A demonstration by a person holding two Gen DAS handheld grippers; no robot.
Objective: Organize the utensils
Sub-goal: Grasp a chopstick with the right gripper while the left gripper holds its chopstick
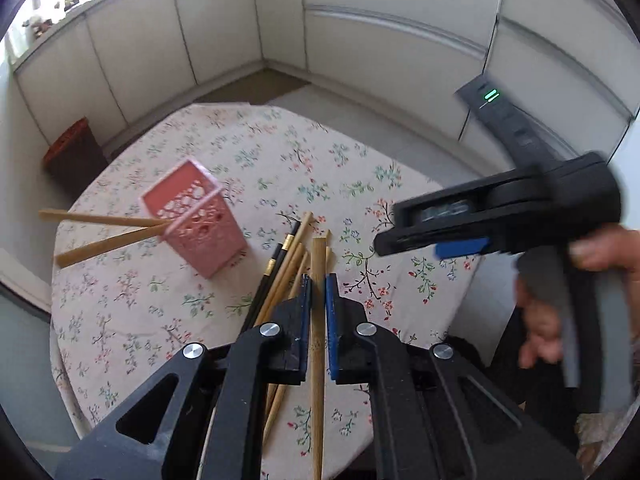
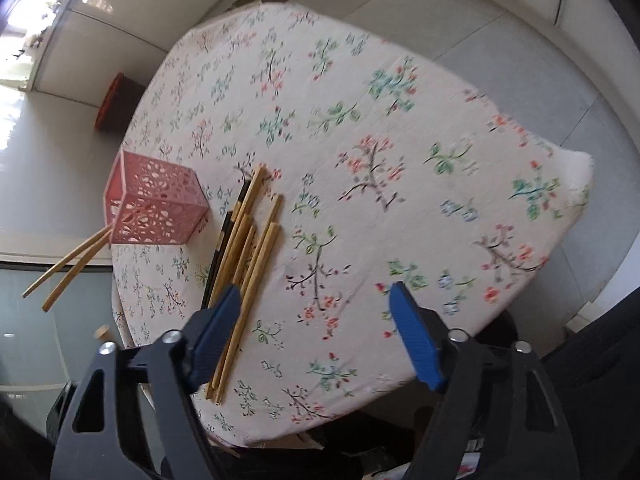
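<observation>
Bamboo is clamped between the blue pads of the left gripper (image 1: 319, 280): a single pale bamboo chopstick (image 1: 318, 344) is held above the floral tablecloth (image 1: 224, 152). A loose pile of bamboo and black chopsticks (image 2: 240, 248) is seen lying on the cloth just beside a pink perforated plastic holder (image 2: 154, 208), from which two bamboo chopsticks (image 2: 68, 272) project. The right gripper (image 2: 316, 296) is held with its jaws apart and nothing between them.

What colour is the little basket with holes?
Pink: the perforated plastic basket shows best in the right wrist view.
</observation>
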